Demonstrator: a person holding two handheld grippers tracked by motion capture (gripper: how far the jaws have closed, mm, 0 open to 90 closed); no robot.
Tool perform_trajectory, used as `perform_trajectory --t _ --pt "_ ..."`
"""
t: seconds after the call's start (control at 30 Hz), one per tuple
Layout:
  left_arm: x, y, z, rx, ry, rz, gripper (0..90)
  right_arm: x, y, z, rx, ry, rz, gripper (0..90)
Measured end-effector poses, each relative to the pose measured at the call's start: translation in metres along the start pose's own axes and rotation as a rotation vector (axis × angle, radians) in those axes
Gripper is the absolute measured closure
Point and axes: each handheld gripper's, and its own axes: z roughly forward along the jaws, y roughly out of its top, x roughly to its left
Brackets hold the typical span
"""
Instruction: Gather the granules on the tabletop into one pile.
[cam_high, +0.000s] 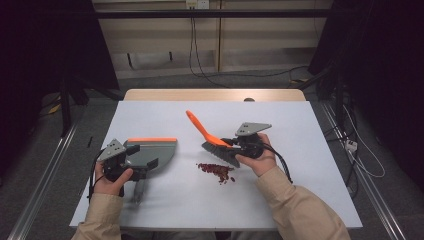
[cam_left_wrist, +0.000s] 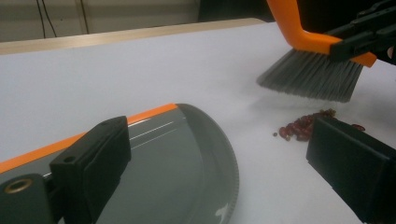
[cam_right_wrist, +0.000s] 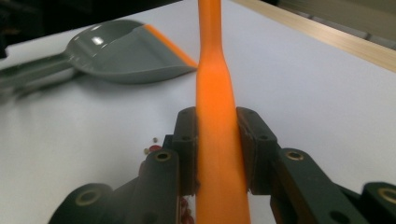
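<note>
A grey dustpan (cam_high: 152, 150) with an orange front lip lies flat on the white table (cam_high: 300, 130), its handle pointing toward the person. My left gripper (cam_high: 141, 167) hovers over the pan's rear; its jaws stand wide apart above the pan (cam_left_wrist: 187, 158), gripping nothing. My right gripper (cam_high: 227, 145) is shut on the orange handle of a hand brush (cam_right_wrist: 217, 116). The grey bristles (cam_left_wrist: 310, 74) hang just above the table. A small pile of red beans (cam_high: 216, 171) lies just below the bristles, to the right of the pan.
The table's wooden far edge (cam_high: 215, 95) runs along the back. Cables trail on the floor behind and to the right of the table. Open white surface lies between the pan and the beans.
</note>
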Motion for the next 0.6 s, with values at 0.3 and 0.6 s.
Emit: perform_trajectory --t 0.3,0.6 --pt "0.0 0.0 0.001 -0.004 -0.02 -0.009 6.3 -0.004 -0.022 -0.037 -0.037 -0.192 0.254 70.9" --pt "-0.003 0.0 0.0 -0.009 -0.02 -0.007 6.4 0.006 -0.039 -0.062 0.004 -0.342 0.279 70.9"
